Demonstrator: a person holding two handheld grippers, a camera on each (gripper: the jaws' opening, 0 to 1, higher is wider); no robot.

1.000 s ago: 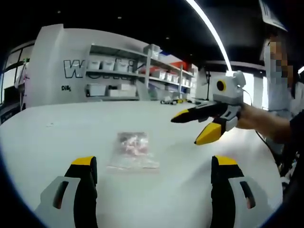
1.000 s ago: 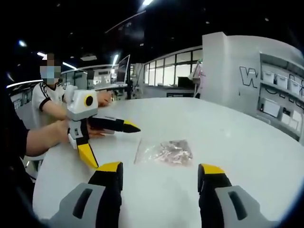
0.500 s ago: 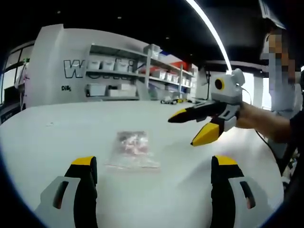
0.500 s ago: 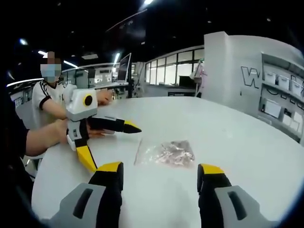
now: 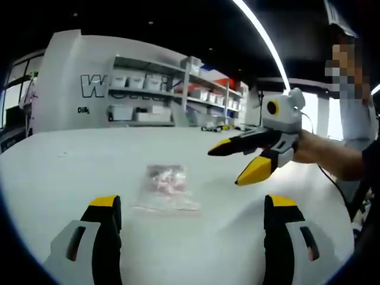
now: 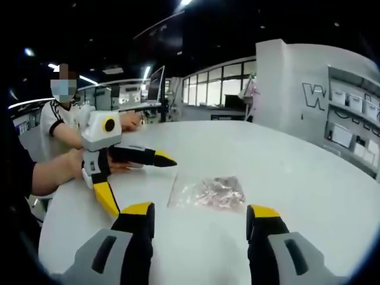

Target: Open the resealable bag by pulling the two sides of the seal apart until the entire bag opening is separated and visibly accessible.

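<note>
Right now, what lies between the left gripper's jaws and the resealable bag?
Only bare white table: in the left gripper view, the left gripper stands open short of the resealable bag.

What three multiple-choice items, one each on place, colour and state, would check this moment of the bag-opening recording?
1. Where is the resealable bag?
A. Flat on the white table
B. Held in the left tongs
C. On a shelf

2. What colour are the tips of the right tongs?
A. Red
B. Yellow
C. Blue

3. What state are both tongs in?
A. Shut on the bag
B. Shut on nothing
C. Open

Answers: 1 A, the bag lies on the tabletop ahead of both tongs, touched by neither. 2 B, yellow caps top the black jaws. 3 C, a wide gap shows between each pair of jaws.
</note>
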